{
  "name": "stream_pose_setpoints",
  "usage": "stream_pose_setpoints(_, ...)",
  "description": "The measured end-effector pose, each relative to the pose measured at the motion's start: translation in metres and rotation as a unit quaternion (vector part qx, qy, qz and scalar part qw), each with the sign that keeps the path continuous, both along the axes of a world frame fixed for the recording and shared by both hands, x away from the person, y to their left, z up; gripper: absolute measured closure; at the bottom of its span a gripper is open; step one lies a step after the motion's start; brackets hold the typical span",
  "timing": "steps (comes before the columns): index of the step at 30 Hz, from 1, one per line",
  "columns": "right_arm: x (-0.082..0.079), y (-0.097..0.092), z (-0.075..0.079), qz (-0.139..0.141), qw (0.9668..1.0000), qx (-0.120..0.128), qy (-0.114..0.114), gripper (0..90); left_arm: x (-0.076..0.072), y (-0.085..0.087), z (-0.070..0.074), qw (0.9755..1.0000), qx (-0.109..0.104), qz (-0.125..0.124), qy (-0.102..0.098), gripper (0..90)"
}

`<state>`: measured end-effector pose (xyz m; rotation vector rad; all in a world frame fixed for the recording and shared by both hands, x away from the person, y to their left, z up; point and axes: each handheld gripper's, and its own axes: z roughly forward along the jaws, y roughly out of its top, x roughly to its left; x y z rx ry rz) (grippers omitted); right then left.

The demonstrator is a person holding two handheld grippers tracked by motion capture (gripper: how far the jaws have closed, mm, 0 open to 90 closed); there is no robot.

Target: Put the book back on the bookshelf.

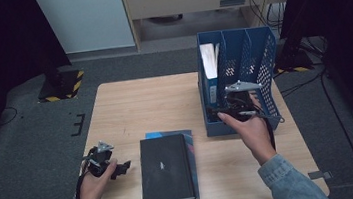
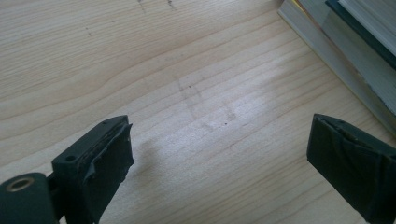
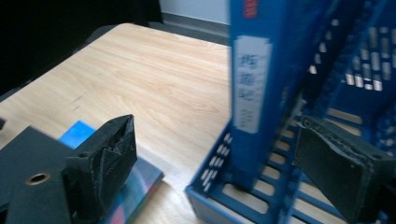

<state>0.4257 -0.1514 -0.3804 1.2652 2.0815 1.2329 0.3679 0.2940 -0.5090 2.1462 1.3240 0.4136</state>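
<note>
A blue book with a white spine label stands upright in the leftmost slot of a blue mesh file rack at the table's right rear. My right gripper is at the rack's front end, open. In the right gripper view its jaws stand wide on either side of that spine, and neither pad presses on it. A black book lies flat on a blue book near the table's front edge. My left gripper rests open just left of that stack, over bare wood.
The wooden table has bare room at the left and rear. The rack's two right slots hold nothing I can see. The page edges of the flat stack lie close to the left gripper. Stands and cables sit on the floor around the table.
</note>
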Motion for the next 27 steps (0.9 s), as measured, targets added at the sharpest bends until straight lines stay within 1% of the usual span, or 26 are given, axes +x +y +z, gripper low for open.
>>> stream_pose_setpoints(3,-0.007,0.006,-0.003,0.019,0.9998,0.000,-0.006,12.4,-0.001,-0.002,0.001,1.0000,-0.004,-0.001,-0.004,6.3)
stream_pose_setpoints(4,-0.010,0.008,-0.005,0.026,0.9996,0.000,-0.005,12.4,-0.002,-0.002,0.001,1.0000,-0.006,-0.004,-0.006,6.3)
stream_pose_setpoints(6,-0.016,0.013,-0.007,0.037,0.9993,0.000,-0.006,14.3,-0.002,-0.002,0.002,0.9998,-0.015,-0.005,-0.009,6.1)
stream_pose_setpoints(8,-0.022,0.017,-0.009,0.048,0.9987,-0.016,0.000,18.7,-0.003,-0.002,0.002,0.9998,-0.018,-0.006,-0.011,5.9)
stream_pose_setpoints(10,-0.026,0.022,-0.012,0.054,0.9981,-0.028,0.000,18.4,-0.005,-0.002,0.002,0.9997,-0.020,-0.002,-0.011,5.9)
stream_pose_setpoints(12,-0.028,0.027,-0.015,0.065,0.9975,-0.027,0.012,18.8,-0.005,0.000,0.002,0.9997,-0.020,0.000,-0.013,5.8)
stream_pose_setpoints(13,-0.030,0.030,-0.016,0.072,0.9968,-0.032,0.016,18.8,-0.005,0.000,0.002,0.9997,-0.020,0.002,-0.013,5.8)
stream_pose_setpoints(16,-0.034,0.038,-0.019,0.087,0.9952,-0.034,0.029,18.7,-0.005,0.002,0.002,0.9998,-0.018,0.004,-0.012,5.8)
stream_pose_setpoints(21,-0.042,0.055,-0.027,0.110,0.9932,-0.024,0.028,17.5,-0.007,0.003,0.002,0.9996,-0.022,0.013,-0.016,5.8)
stream_pose_setpoints(24,-0.048,0.065,-0.034,0.125,0.9916,-0.021,0.028,15.9,-0.010,0.005,0.003,0.9991,-0.033,0.019,-0.016,5.9)
stream_pose_setpoints(25,-0.050,0.069,-0.037,0.125,0.9914,-0.019,0.033,15.9,-0.011,0.006,0.002,0.9987,-0.043,0.021,-0.014,5.9)
stream_pose_setpoints(26,-0.052,0.073,-0.041,0.121,0.9918,-0.022,0.035,15.9,-0.012,0.008,0.002,0.9981,-0.055,0.024,-0.013,5.8)
stream_pose_setpoints(27,-0.053,0.077,-0.045,0.123,0.9912,-0.027,0.040,16.0,-0.015,0.009,0.003,0.9976,-0.062,0.027,-0.014,5.7)
